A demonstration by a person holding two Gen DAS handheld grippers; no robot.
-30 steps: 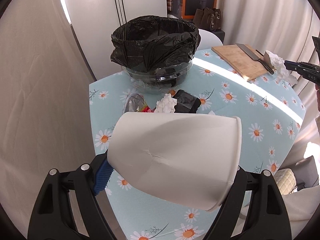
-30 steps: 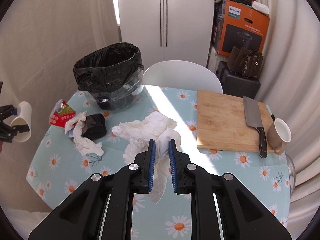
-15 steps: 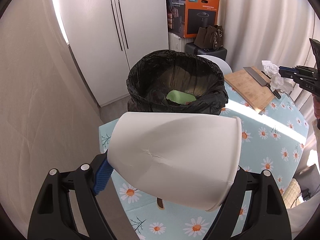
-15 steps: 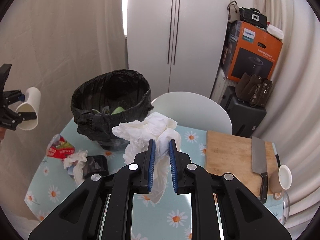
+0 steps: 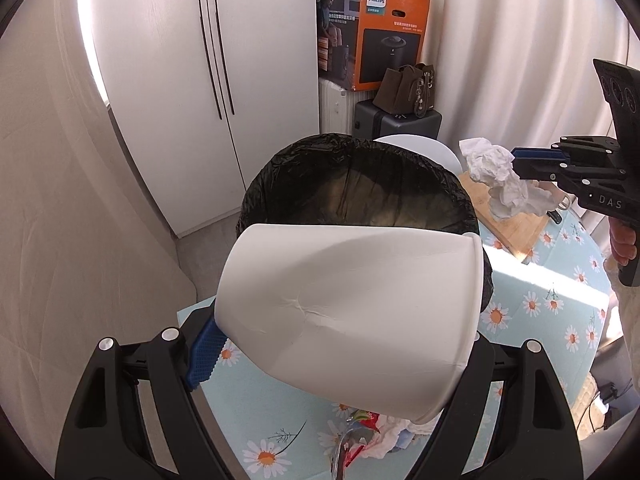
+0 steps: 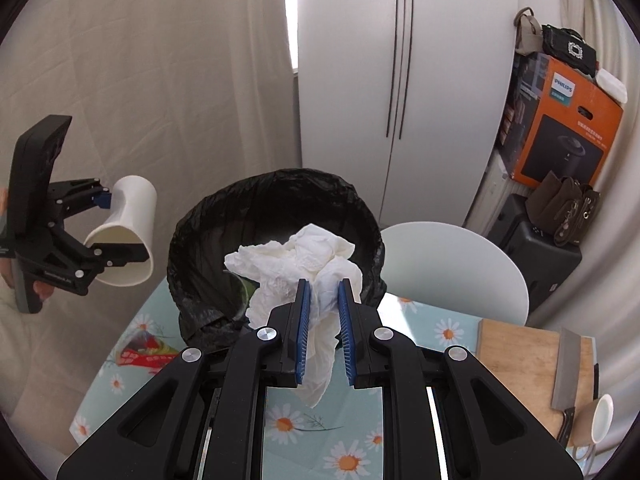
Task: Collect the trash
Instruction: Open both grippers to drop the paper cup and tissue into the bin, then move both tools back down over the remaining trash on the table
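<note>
My left gripper [image 5: 336, 356] is shut on a white paper cup [image 5: 352, 304], held on its side just before the near rim of the bin with the black bag [image 5: 356, 184]. The cup [image 6: 128, 232] and left gripper [image 6: 100, 228] also show in the right wrist view, left of the bin [image 6: 280, 208]. My right gripper [image 6: 323, 292] is shut on a crumpled white tissue [image 6: 296, 264], held at the bin's near edge. The tissue [image 5: 500, 176] and right gripper [image 5: 516, 164] show in the left wrist view, right of the bin.
On the daisy tablecloth [image 6: 360, 440] lie a red snack wrapper [image 6: 140, 352] and more litter [image 5: 372, 436]. A cutting board [image 6: 528, 360] with a cleaver [image 6: 566, 372] and a mug [image 6: 596, 420] sit at the right. A white chair [image 6: 452, 264] stands behind the table.
Both grippers rose and moved toward the bin with their loads. The bin's mouth now lies close before each of them.
</note>
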